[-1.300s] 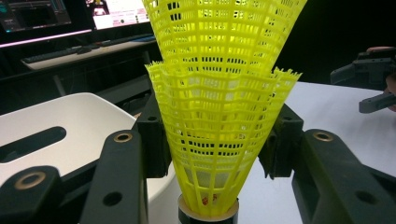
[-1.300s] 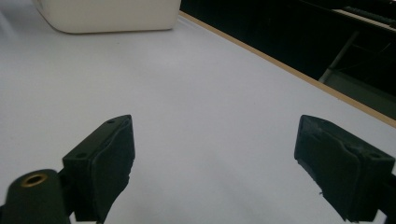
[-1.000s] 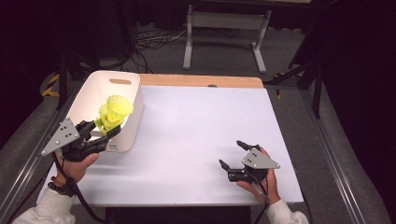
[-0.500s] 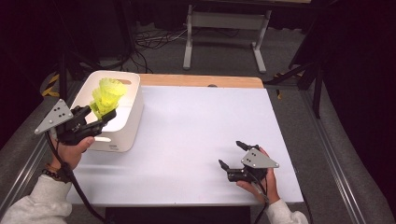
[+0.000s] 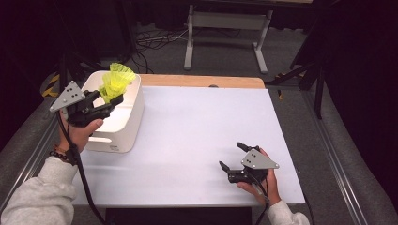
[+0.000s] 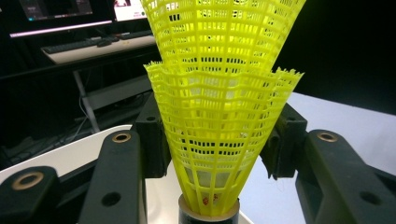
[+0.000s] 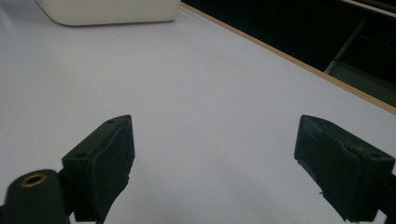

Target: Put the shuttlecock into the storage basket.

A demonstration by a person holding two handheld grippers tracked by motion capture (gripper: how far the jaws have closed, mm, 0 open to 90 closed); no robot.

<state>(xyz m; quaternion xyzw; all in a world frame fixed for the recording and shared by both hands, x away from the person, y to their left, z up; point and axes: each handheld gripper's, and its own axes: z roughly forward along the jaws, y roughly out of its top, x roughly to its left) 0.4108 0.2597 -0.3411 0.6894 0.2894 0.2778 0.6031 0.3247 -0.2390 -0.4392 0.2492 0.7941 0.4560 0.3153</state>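
Two nested yellow plastic shuttlecocks (image 5: 116,80) (image 6: 219,116) stand cork-down between the jaws of my left gripper (image 5: 114,97) (image 6: 219,140), which is shut on the lower skirt. It holds them above the white bin (image 5: 133,110) at the table's left side. My right gripper (image 5: 231,155) (image 7: 215,149) rests low on the white tabletop (image 5: 197,131) near the front right, open, with bare table between its pads.
The bin's near wall (image 7: 107,11) shows far off in the right gripper view. A wooden strip (image 5: 202,81) edges the table's far side. Beyond it stand a grey metal stand (image 5: 225,28) and cables on the floor.
The left gripper has carried the shuttlecocks up and toward the far side, over the bin. The right gripper has stayed where it was.
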